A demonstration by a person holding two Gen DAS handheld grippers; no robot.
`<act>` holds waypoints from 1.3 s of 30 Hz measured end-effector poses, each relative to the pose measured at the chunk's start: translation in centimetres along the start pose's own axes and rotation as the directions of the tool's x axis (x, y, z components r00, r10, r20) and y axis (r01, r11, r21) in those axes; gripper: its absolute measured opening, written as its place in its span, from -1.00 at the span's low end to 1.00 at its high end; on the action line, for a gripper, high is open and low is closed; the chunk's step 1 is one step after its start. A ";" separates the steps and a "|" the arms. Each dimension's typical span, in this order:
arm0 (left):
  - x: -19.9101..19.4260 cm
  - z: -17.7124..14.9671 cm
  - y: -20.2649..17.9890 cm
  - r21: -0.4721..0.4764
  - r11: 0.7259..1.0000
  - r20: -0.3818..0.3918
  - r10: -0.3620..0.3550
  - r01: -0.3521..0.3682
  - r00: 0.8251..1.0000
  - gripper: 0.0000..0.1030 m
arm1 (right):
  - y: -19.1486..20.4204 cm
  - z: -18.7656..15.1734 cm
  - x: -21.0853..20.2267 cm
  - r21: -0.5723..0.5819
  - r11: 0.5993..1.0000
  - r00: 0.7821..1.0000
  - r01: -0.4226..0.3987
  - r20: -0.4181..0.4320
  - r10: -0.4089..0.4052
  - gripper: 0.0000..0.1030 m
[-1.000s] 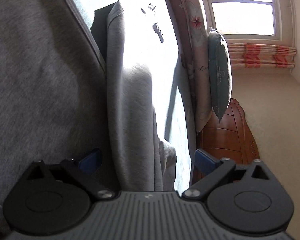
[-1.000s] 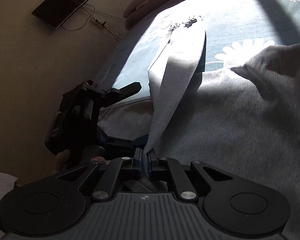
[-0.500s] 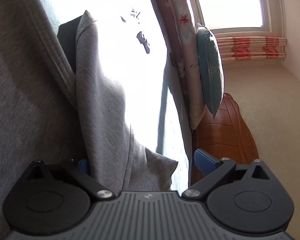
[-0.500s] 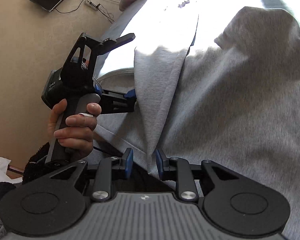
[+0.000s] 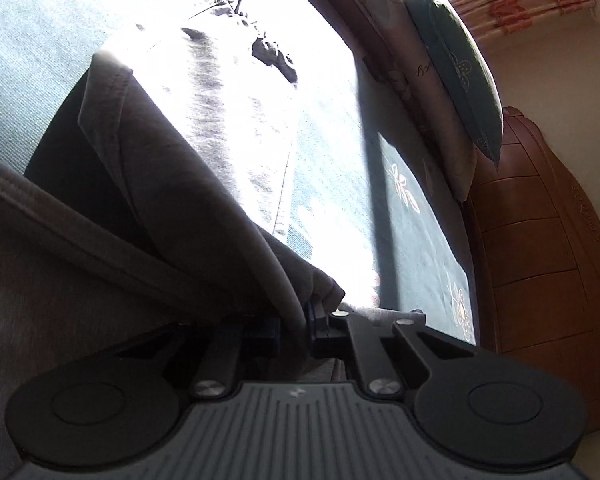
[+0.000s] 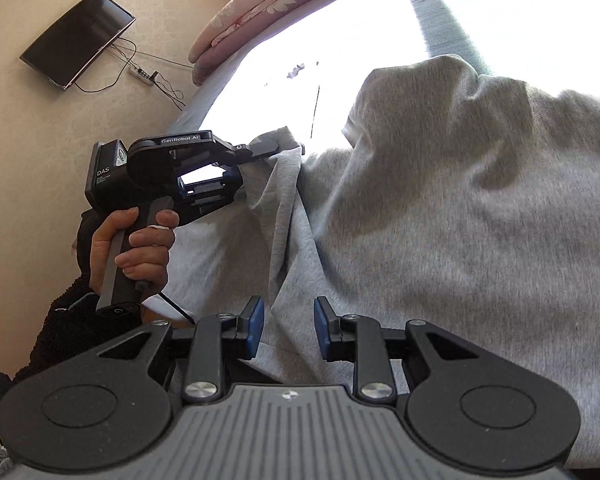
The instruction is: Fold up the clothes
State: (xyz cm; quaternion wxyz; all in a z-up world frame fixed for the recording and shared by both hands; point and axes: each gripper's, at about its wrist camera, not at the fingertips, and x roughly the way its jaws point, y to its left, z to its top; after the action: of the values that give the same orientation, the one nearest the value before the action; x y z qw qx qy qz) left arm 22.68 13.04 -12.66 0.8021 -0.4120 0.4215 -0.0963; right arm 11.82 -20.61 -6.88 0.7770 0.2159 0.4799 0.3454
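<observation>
Sunlit floral bed (image 5: 416,208), TV (image 6: 78,38) upper left. Grey garment (image 6: 440,220) runs bottom to top; left gripper (image 5: 296,320) clamped on it, right gripper (image 6: 288,326) apart.

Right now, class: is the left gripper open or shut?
Shut: the left gripper pinches a bunched fold of the grey garment between its blue pads.

Grey sweatshirt (image 6: 440,240): soft heather-grey knit, spread across a bed and partly bunched. One edge is gathered into a long fold (image 5: 204,216) with a stitched hem running alongside. Its far part lies flat in bright sunlight; a rounded hump rises near the lit area.
</observation>
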 end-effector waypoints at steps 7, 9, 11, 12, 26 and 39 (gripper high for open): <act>-4.7 -0.4 -4.1 0.124 0.987 0.088 -0.111 0.100 0.990 -0.84 | -0.7 -0.2 -0.6 0.012 1.000 0.999 0.006 0.046 -0.006 -0.38; -5.9 -0.5 -6.1 0.180 0.975 0.110 -0.154 0.132 0.982 -0.84 | -0.9 -0.1 -1.1 0.018 1.000 0.998 0.007 0.065 -0.008 -0.38; -7.3 -1.0 -7.5 0.230 0.962 0.126 -0.180 0.147 0.976 -0.84 | -1.1 -0.1 -1.7 0.021 1.000 0.997 0.005 0.082 -0.007 -0.38; -8.0 -1.4 -8.0 0.253 0.956 0.134 -0.188 0.149 0.973 -0.83 | -0.9 -0.1 -1.9 0.021 1.000 0.996 0.006 0.093 -0.008 -0.37; -11.6 -6.9 -0.3 0.202 0.976 0.230 0.032 -0.080 0.973 -0.83 | -1.6 0.7 -4.7 0.030 0.998 0.983 0.059 0.170 -0.063 -0.33; -11.6 -7.1 -0.4 0.251 0.958 0.364 0.039 -0.139 0.931 -0.82 | -1.2 1.0 -3.9 0.029 0.992 0.978 0.124 0.163 -0.127 -0.32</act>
State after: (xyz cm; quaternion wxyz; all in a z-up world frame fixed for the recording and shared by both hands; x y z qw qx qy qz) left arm 10.12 14.53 -7.58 0.9175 -0.2886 0.2707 -0.0406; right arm 11.92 -24.36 -4.89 0.8322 0.2200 0.4299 0.2722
